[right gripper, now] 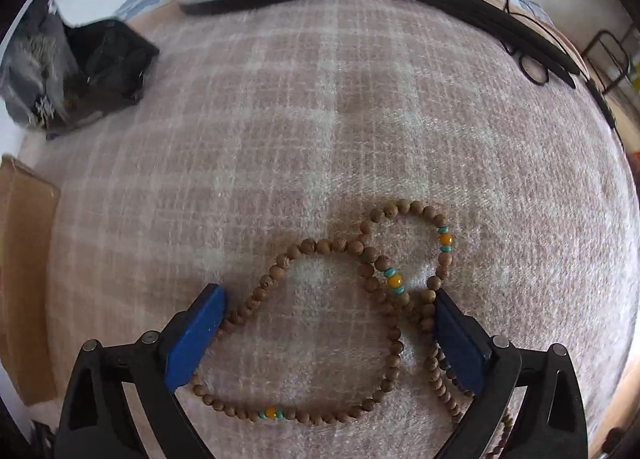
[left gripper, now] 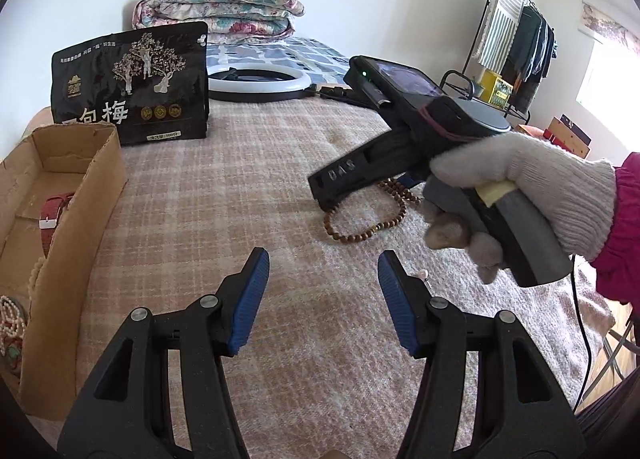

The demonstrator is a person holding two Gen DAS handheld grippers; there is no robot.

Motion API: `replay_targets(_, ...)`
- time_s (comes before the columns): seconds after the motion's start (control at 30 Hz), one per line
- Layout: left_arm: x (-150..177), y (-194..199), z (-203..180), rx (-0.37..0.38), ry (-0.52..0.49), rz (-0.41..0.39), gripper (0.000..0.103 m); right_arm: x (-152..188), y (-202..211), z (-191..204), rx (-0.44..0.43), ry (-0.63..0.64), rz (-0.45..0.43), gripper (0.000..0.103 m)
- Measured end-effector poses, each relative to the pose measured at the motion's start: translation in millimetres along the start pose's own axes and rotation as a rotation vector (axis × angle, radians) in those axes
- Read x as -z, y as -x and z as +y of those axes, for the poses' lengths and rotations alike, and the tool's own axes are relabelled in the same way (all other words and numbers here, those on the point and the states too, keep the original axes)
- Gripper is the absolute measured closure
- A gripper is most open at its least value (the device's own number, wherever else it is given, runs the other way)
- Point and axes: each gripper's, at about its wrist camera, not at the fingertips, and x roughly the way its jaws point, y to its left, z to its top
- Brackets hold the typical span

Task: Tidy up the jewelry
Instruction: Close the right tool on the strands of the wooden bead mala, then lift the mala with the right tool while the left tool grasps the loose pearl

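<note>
A long string of brown wooden beads (right gripper: 362, 259) with orange and turquoise beads lies looped on the plaid blanket (right gripper: 320, 119). My right gripper (right gripper: 330, 295) is open, low over it, with its blue fingers on either side of the loops. In the left wrist view the beads (left gripper: 372, 227) lie under the right gripper's body (left gripper: 360, 179), held by a gloved hand. My left gripper (left gripper: 324, 263) is open and empty above the blanket. A cardboard box (left gripper: 68, 259) at the left holds a red watch strap (left gripper: 52, 215) and pearl strands (left gripper: 12, 315). A small pearl earring (left gripper: 423, 274) lies by the left gripper's right finger.
A black snack bag (left gripper: 132, 87) stands behind the box. A white ring light (left gripper: 260, 81) with its black cable lies at the blanket's far edge. A folded floral quilt (left gripper: 216, 7) sits beyond. A clothes rack (left gripper: 516, 47) stands at the right.
</note>
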Motion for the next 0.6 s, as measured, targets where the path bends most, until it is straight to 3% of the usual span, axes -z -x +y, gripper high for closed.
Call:
replay_targets(0.07,0.3,1.0,1.4,-0.003,0.001,0.001,0.044,4.0,1.2,2.2,-0.003,0.042,0.010,0.006)
replay_targets(0.17,0.2,2.4,1.5,-0.005,0.003,0.000,0.044,7.6,4.9,-2.7,-0.023,0.069,0.011,0.019)
replay_targets(0.43,-2.1,-2.1,-13.1,0.006,-0.019,0.010,0.044,26.9,17.3,-39.8,-0.092,0.071,-0.014,0.068)
replay_targets(0.6,-1.9,-11.4,-28.2,0.033,-0.022,0.040,0.044,39.5,20.5,-63.4,-0.114,0.071,-0.053,0.089)
